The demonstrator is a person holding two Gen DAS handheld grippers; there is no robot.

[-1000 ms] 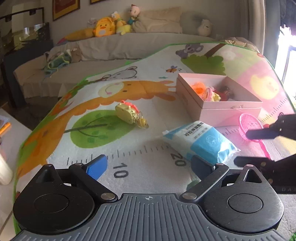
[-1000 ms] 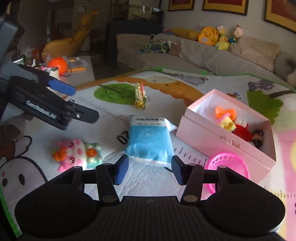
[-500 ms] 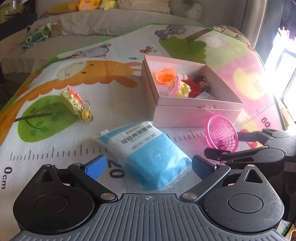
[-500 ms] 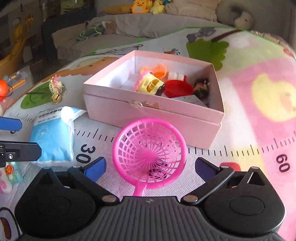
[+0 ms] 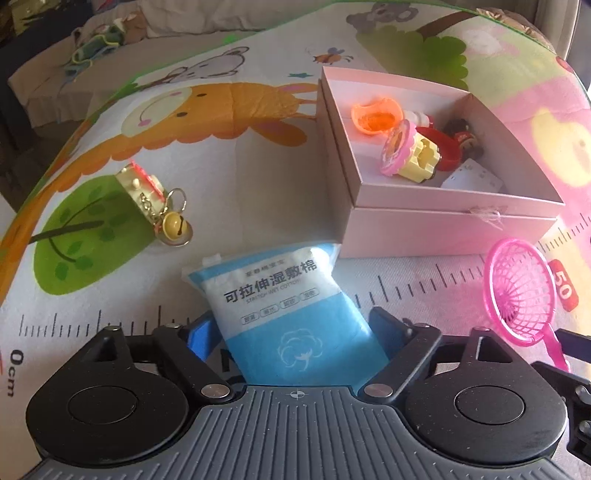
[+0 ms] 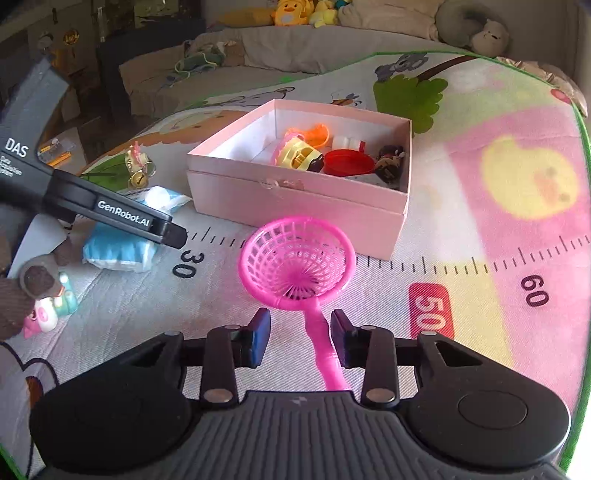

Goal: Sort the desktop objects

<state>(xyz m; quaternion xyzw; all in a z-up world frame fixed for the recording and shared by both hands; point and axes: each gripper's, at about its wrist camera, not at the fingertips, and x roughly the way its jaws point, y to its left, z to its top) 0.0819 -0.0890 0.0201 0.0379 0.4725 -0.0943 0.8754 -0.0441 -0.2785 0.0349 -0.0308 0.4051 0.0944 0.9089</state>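
Both grippers tilt down over the play mat (image 6: 480,122). The left gripper (image 5: 295,332) has just been closing its fingers, which now touch the blue pack (image 5: 291,314). The right gripper (image 6: 300,338) has been narrowing around the pink strainer (image 6: 297,260) handle, gaps remaining. The pink box (image 6: 295,206) stands just behind; a keychain (image 5: 155,201) lies left.

Play mat (image 6: 480,206): cartoon animals, printed ruler. Sofa (image 6: 303,48), far side: grey cover, yellow plush duck (image 6: 291,11), grey plush (image 6: 487,35) at right.
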